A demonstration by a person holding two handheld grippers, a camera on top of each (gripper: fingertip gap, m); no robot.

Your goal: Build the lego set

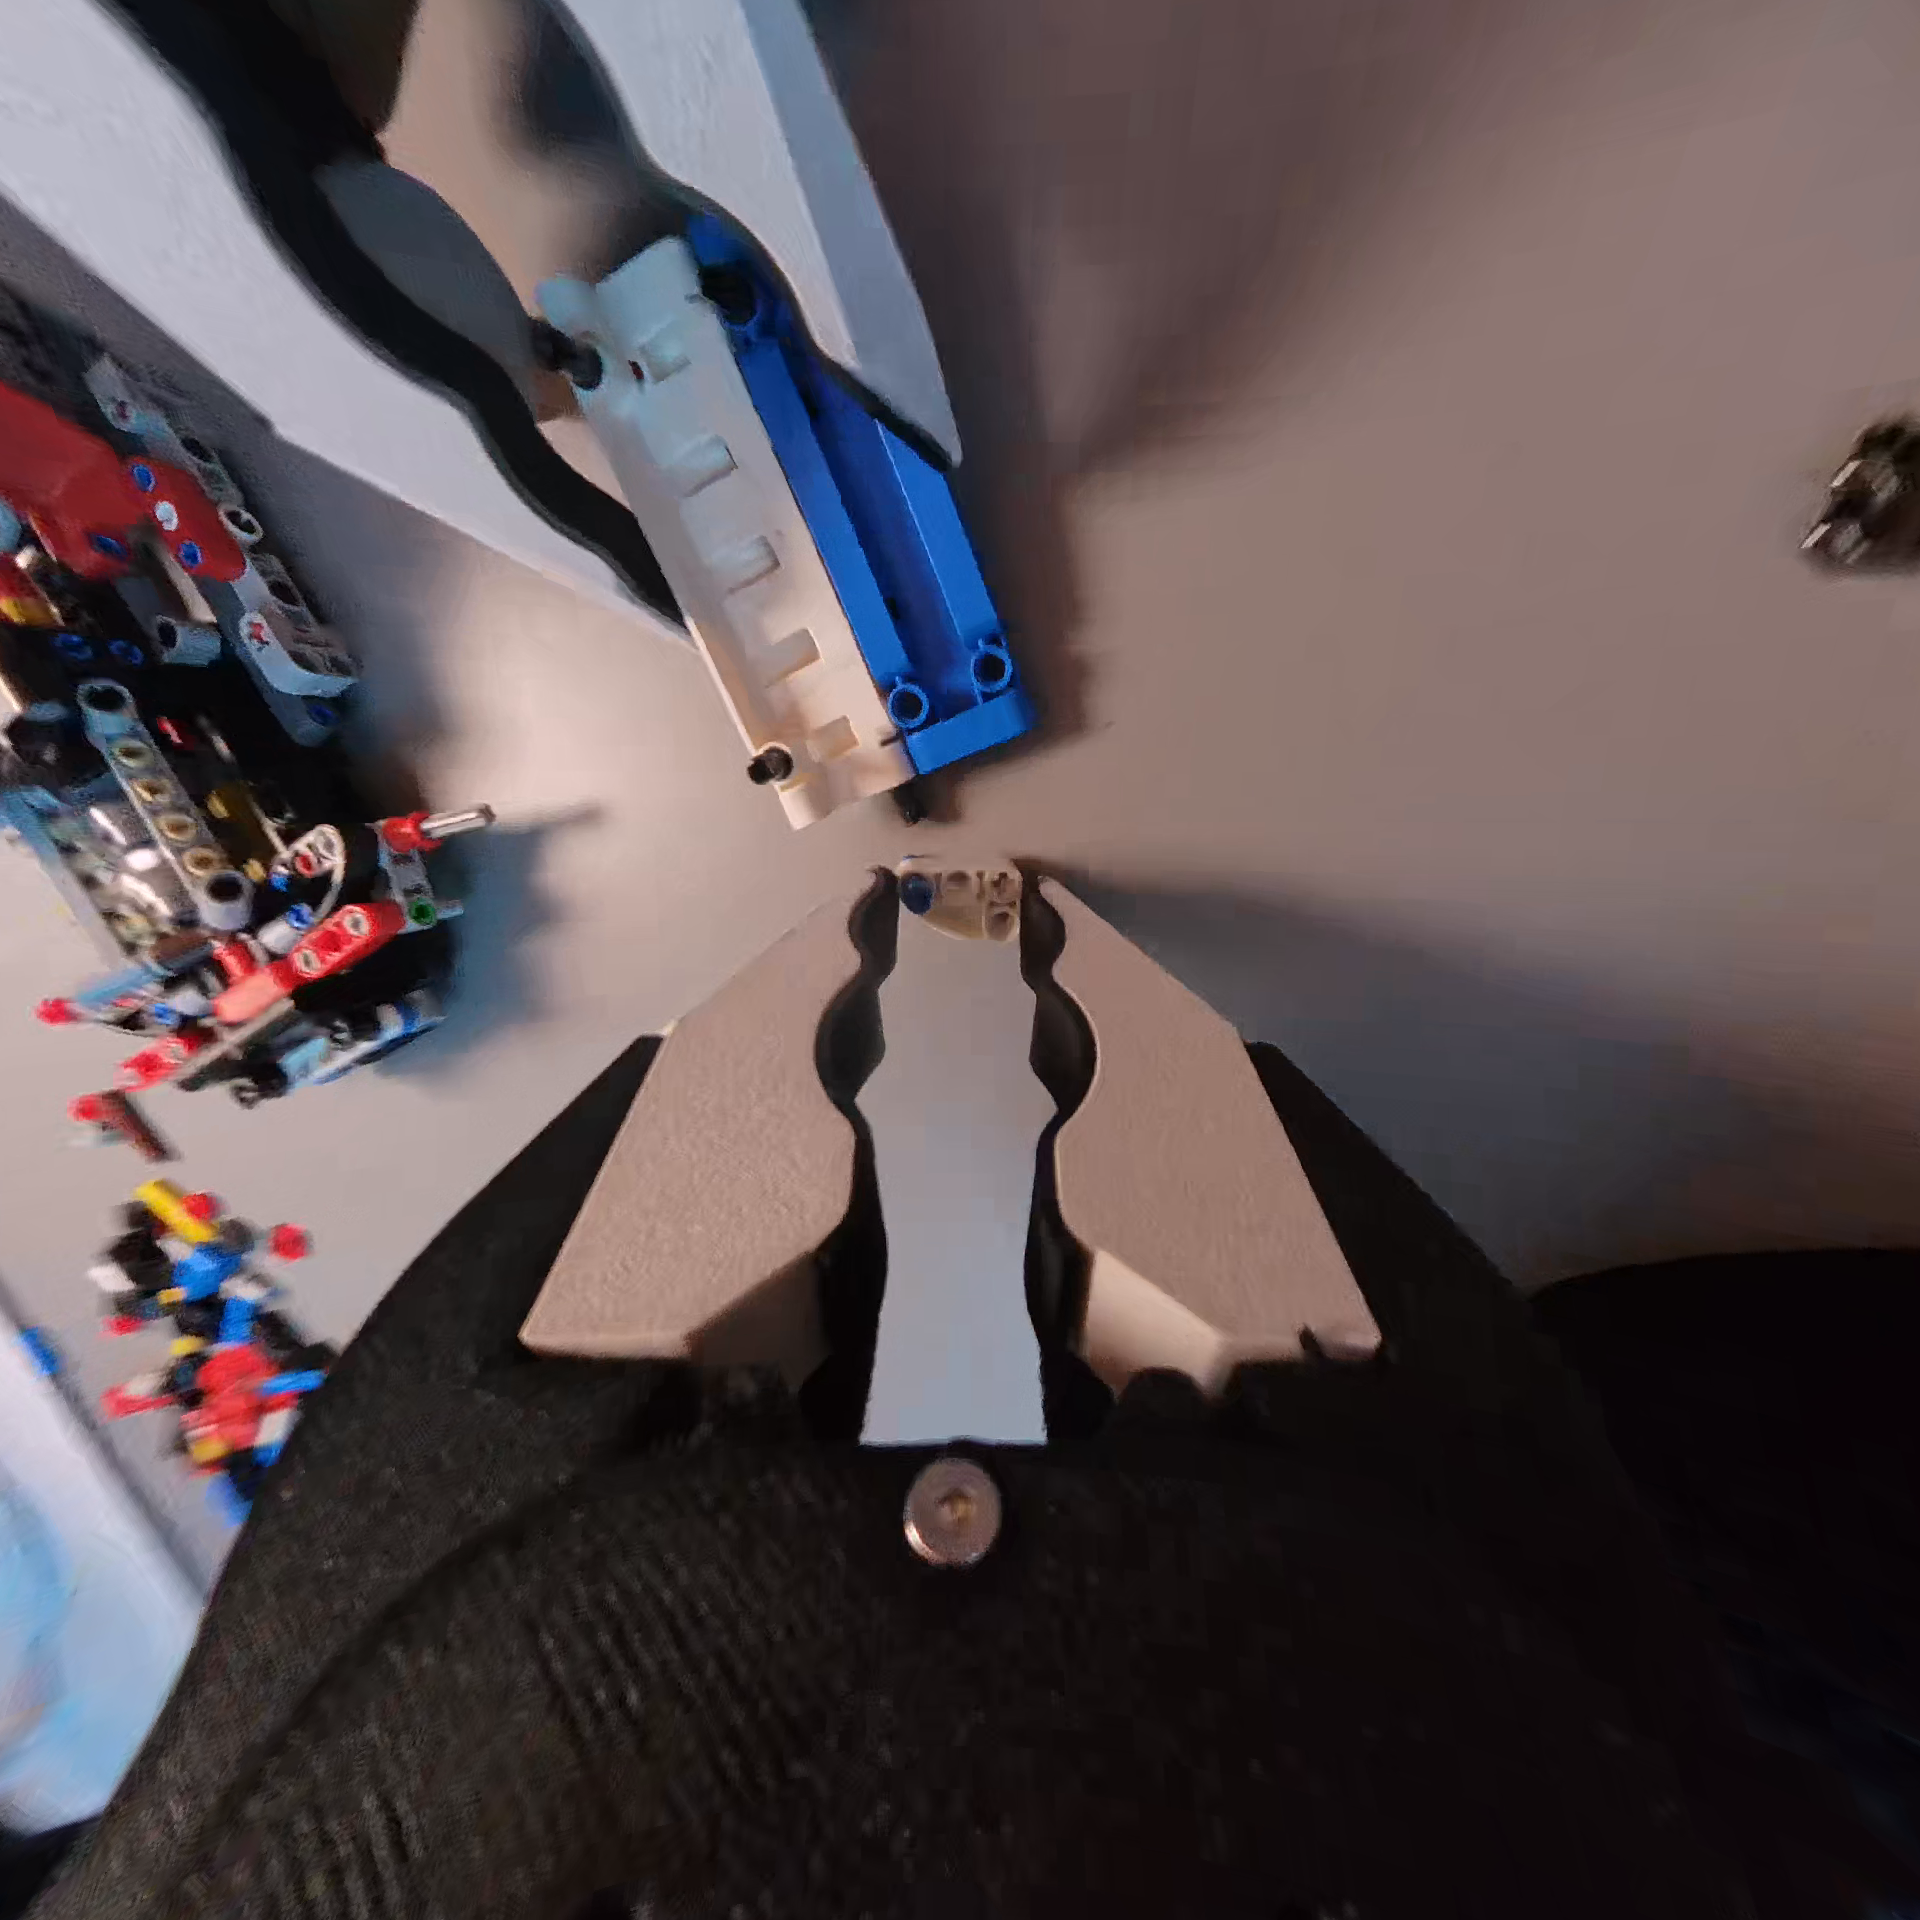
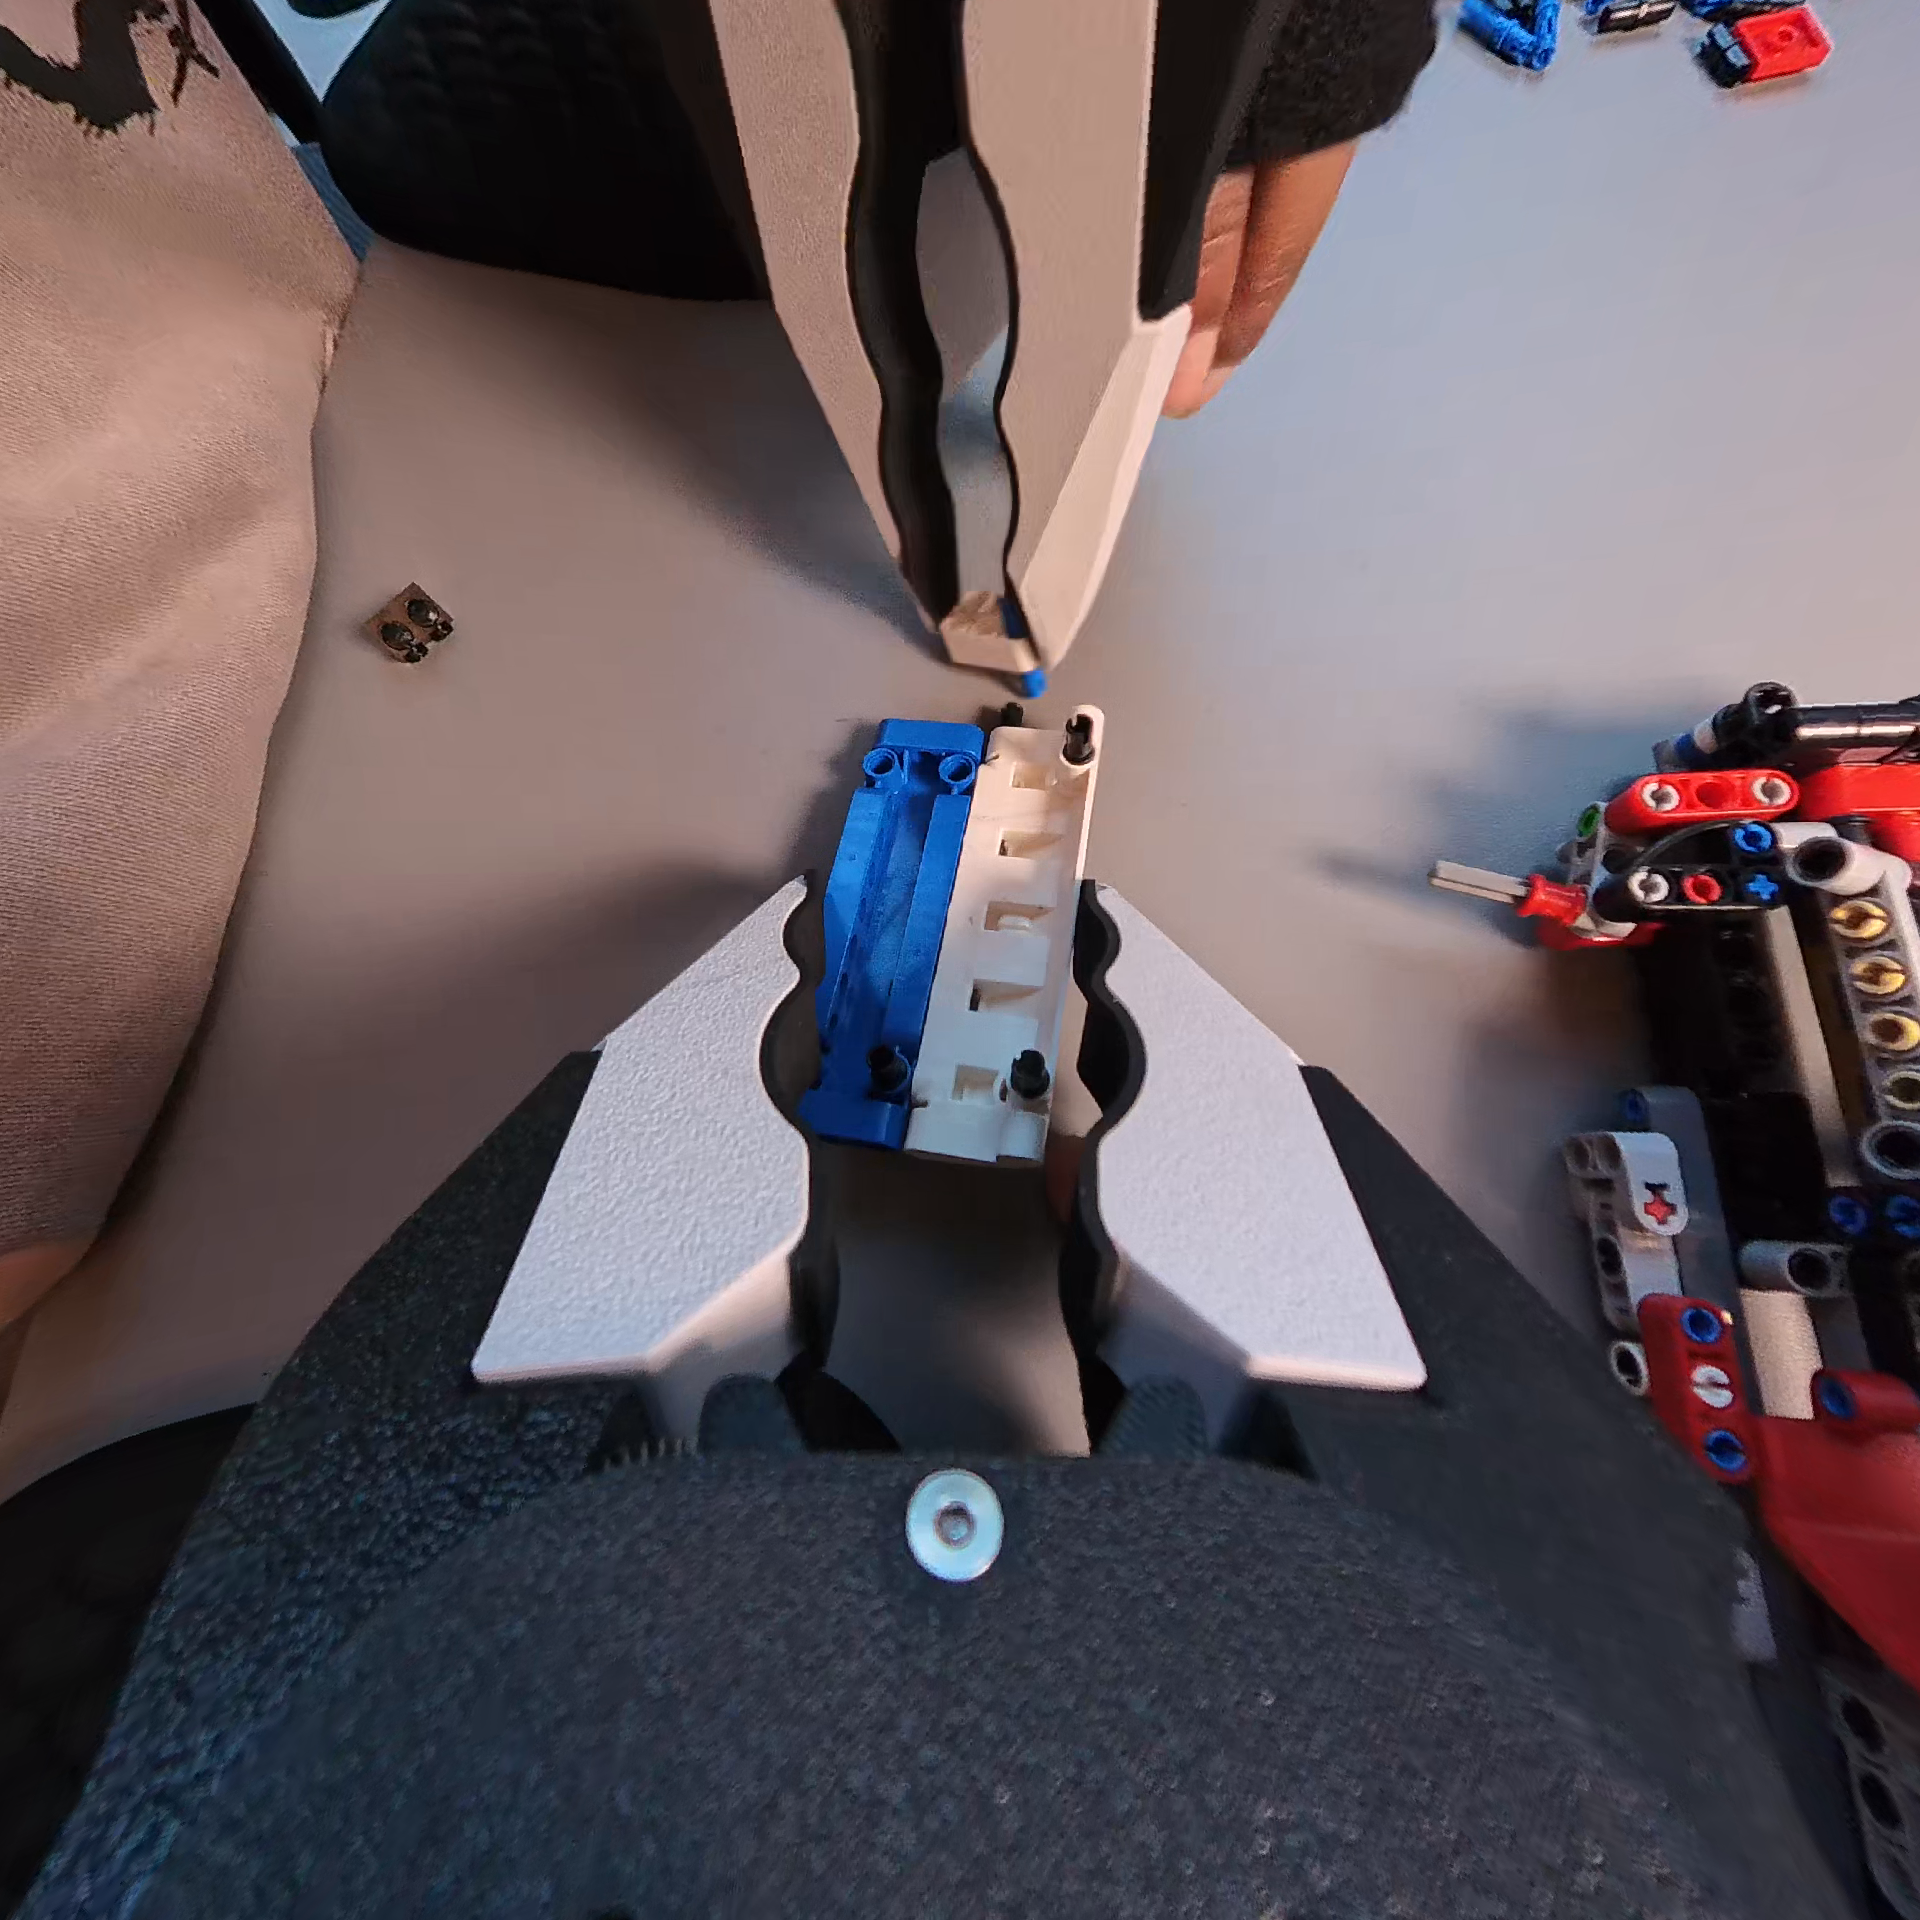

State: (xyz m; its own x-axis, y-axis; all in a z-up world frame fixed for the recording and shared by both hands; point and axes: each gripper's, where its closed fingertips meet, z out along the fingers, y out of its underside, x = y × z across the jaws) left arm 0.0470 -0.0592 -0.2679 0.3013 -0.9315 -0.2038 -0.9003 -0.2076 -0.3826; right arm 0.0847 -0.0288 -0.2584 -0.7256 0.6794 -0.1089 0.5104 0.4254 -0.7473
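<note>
Now two grippers meet over the tabletop (image 2: 1455, 499) — right gripper (image 2: 940, 997) jaws clench one blue-and-white panel (image 2: 951, 935); left gripper (image 1: 956, 899) jaws pinch one small white connector (image 1: 966, 899), just beside the panel's end.

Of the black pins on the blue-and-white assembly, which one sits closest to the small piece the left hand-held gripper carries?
The black pin at the assembly's far end, on the seam between blue and white, just below the small piece; the others sit farther off.

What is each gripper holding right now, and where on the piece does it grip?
The left gripper pinches a small white connector by its two ends at the fingertips. The right gripper clamps the blue-and-white panel assembly across its long outer sides, near end.
</note>
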